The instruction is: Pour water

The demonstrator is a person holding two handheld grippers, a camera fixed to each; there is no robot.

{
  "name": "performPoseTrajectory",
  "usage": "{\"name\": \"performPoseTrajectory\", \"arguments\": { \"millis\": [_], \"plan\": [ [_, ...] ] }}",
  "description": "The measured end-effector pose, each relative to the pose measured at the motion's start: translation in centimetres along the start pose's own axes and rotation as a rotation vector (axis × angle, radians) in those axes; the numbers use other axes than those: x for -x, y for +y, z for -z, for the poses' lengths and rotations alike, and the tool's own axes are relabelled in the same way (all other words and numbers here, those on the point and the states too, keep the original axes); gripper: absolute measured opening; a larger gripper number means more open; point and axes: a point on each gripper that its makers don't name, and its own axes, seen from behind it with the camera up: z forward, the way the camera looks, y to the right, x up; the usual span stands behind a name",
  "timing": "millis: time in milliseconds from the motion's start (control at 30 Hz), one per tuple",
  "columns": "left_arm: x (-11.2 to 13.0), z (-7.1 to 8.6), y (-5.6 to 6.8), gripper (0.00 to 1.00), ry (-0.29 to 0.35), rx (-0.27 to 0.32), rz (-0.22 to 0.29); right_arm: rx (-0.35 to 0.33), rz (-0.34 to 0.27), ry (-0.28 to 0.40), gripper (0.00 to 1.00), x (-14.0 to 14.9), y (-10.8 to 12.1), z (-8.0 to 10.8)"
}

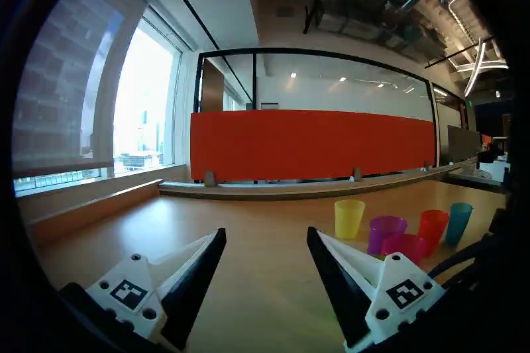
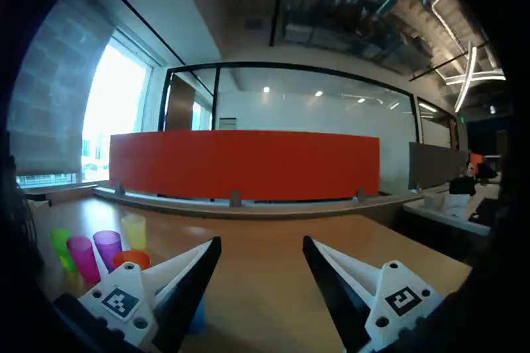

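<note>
Nearest in the left gripper view, the left tongs are spread wide above the wooden worktop, with nothing between the two fingers. Toward 4 o'clock a group of cups stands on the worktop: a yellow cup, a purple cup, a pink cup just in front of it, a red cup and a teal cup.

In the right gripper view the right tongs are spread too and grip nothing. At 8 o'clock, close together, stand more cups, among them a green cup and an orange cup. At 12 o'clock an orange divider closes the far edge.
</note>
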Motion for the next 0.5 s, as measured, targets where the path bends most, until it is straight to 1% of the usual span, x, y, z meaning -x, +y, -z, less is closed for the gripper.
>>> {"name": "performPoseTrajectory", "arguments": {
  "millis": [167,367,500],
  "plan": [
    [0.0,0.0,-0.1,0.9,0.0,0.0,0.0,0.004,-0.009,-0.003,0.95,0.6,0.3,-0.7],
    [0.0,-0.1,0.0,0.9,0.0,0.0,0.0,0.008,-0.007,-0.011,0.95,1.8,0.3,-0.9],
    [0.0,-0.1,-0.1,0.9,0.0,0.0,0.0,0.007,-0.017,-0.02,0.96,2.4,0.4,-1.1]
  ]
}}
